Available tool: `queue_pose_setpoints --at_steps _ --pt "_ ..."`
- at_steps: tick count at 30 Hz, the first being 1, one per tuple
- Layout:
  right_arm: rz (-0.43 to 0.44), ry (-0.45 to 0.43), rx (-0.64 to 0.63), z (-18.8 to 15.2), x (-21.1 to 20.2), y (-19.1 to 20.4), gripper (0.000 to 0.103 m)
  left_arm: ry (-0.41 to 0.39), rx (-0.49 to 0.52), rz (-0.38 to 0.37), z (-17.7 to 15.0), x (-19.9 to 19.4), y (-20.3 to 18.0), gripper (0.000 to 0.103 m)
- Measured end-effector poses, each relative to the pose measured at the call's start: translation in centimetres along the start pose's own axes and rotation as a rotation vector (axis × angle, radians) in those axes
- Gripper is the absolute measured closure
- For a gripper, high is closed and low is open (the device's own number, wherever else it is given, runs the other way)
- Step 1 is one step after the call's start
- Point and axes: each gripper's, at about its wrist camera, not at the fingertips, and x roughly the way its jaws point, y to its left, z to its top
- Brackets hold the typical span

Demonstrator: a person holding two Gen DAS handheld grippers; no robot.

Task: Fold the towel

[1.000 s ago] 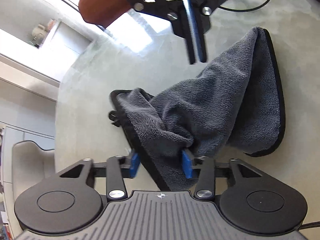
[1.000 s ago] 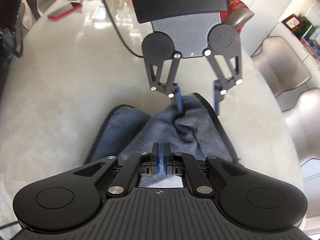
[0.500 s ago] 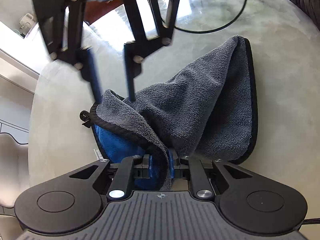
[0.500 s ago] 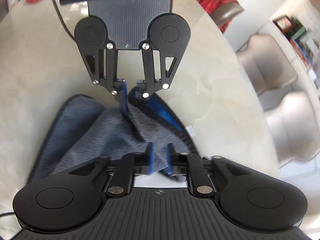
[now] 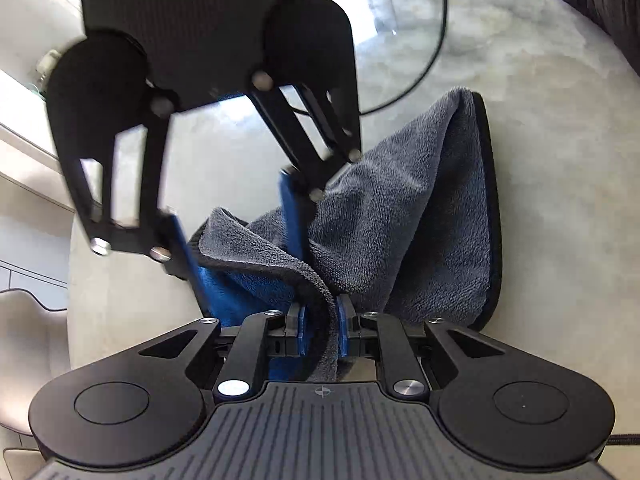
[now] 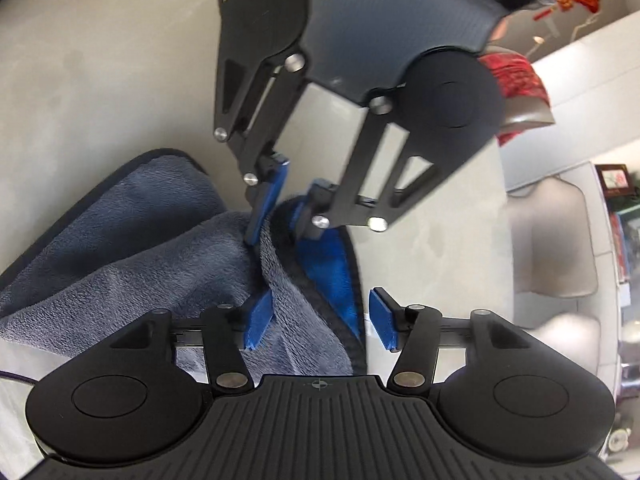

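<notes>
- The left hand-held gripper (image 5: 320,330) has narrowed and now pinches the towel (image 5: 400,240) by its raised dark-trimmed edge.
- The right hand-held gripper (image 6: 316,318), closed a second ago, is opening; the same edge runs between its pads, unclamped.
- The towel lies bunched on the pale surface (image 5: 560,160), grey side up, blue underside showing.
- Judgement: one corner is secured; the right is taking the second.

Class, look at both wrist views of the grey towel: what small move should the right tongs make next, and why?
Probably close the right tongs on the towel edge. Their jaws are opening, with the grey fold and its dark hem lying between the pads, unpinched. The left tongs already clamp the same edge nearby, so a second grip seems needed before the fold can be carried over.
</notes>
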Motion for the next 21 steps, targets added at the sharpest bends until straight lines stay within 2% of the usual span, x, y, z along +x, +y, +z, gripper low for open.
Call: queue_pose_setpoints --at_steps 2,3,4,7,9,17,21 --pt "0.029 0.02 0.0 0.2 0.2 0.2 0.063 -0.005 -0.002 0.006 0.0 -0.1 0.1 0.088" --pt "0.042 0.041 0.01 0.3 0.4 0.3 0.078 -0.007 -0.008 0.008 0.1 -0.2 0.1 0.088" --pt "0.052 0.059 0.037 0.4 0.4 0.3 0.087 -0.009 -0.016 0.006 0.2 -0.5 0.0 0.088" --pt "0.072 0.085 0.136 0.6 0.0 0.1 0.091 -0.007 -0.022 0.009 0.6 -2.1 -1.4 0.087" --pt "0.055 0.088 0.184 0.7 -1.1 0.1 0.092 -0.003 -0.021 0.014 0.8 -2.6 -2.2 0.086" --pt "0.057 0.091 0.286 0.6 -6.4 1.8 0.094 0.018 -0.03 0.051 0.9 -3.9 -3.1 0.084" --pt "0.074 0.085 0.335 0.7 -8.5 3.0 0.095 0.029 0.003 0.079 1.2 -4.5 -3.5 0.079"
